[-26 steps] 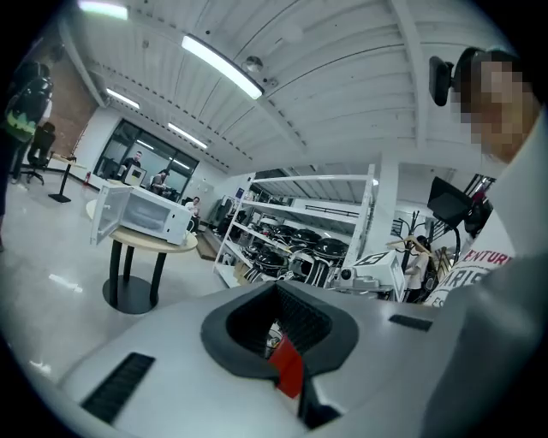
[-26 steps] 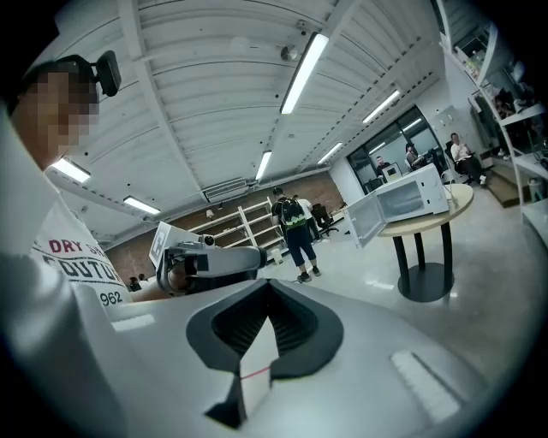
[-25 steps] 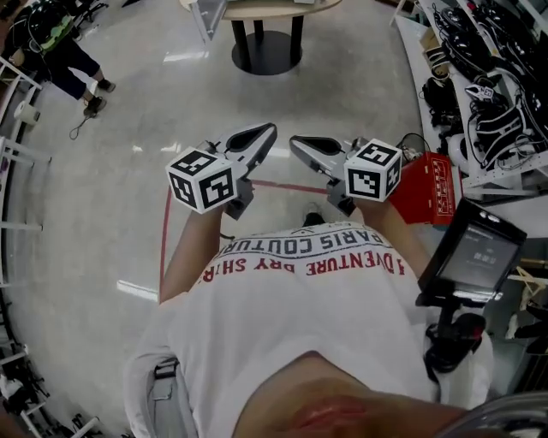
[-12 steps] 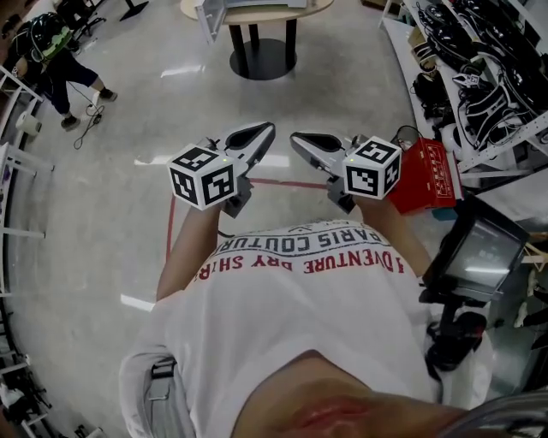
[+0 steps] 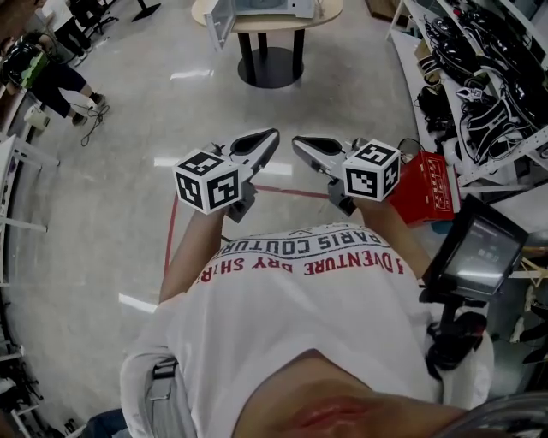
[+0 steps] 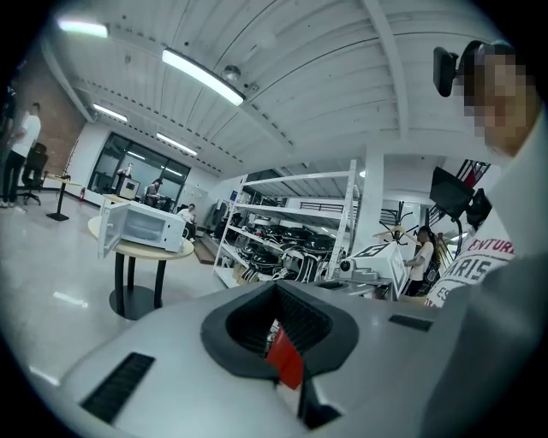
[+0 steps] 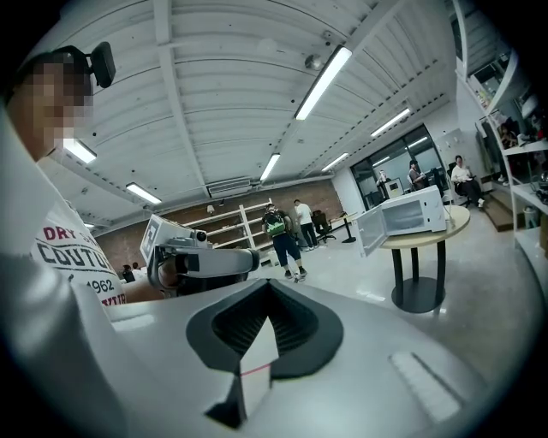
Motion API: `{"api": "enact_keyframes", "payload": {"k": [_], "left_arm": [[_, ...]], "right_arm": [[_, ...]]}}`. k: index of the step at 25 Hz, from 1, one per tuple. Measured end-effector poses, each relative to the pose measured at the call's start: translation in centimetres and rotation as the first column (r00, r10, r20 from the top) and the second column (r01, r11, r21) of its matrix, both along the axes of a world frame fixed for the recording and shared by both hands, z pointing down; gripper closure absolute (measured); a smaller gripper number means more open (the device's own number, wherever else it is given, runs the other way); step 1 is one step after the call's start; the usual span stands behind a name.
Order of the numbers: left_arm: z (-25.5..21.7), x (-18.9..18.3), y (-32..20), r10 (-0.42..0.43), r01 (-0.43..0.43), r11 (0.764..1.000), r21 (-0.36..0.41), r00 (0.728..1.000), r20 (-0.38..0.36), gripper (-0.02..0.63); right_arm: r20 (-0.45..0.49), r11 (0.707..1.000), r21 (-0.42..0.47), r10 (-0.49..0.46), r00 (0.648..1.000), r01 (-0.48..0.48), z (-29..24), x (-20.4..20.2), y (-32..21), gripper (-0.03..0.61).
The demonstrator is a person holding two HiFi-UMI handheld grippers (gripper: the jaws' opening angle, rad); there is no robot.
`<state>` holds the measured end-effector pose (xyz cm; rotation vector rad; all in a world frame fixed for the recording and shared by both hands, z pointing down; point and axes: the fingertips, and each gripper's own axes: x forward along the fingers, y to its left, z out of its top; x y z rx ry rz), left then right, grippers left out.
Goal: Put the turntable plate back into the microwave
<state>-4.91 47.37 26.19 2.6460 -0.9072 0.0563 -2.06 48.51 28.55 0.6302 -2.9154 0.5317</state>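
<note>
The white microwave sits far off across the room on a round worktop. Its door is swung wide open to one side.

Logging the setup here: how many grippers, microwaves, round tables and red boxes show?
Grippers: 2, the left gripper and the right gripper
Microwave: 1
Round table: 1
Red box: 1
Total: 5

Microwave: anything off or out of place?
The microwave sits on the round table with its door open, far from the person. No turntable plate shows in any view; left gripper and right gripper are shut, empty.
</note>
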Motion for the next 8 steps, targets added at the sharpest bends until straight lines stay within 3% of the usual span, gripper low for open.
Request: {"api": "enact_keyframes", "payload": {"k": [8], "left_arm": [[-0.9,-1.2,-0.8,0.003,-0.003,1.0,0.006,1.0,0.002,0.612]], "right_arm": [[-0.012,1.0,0.019,0.004,1.0,-0.003,-1.0,-1.3,-0.9,0.578]]}}
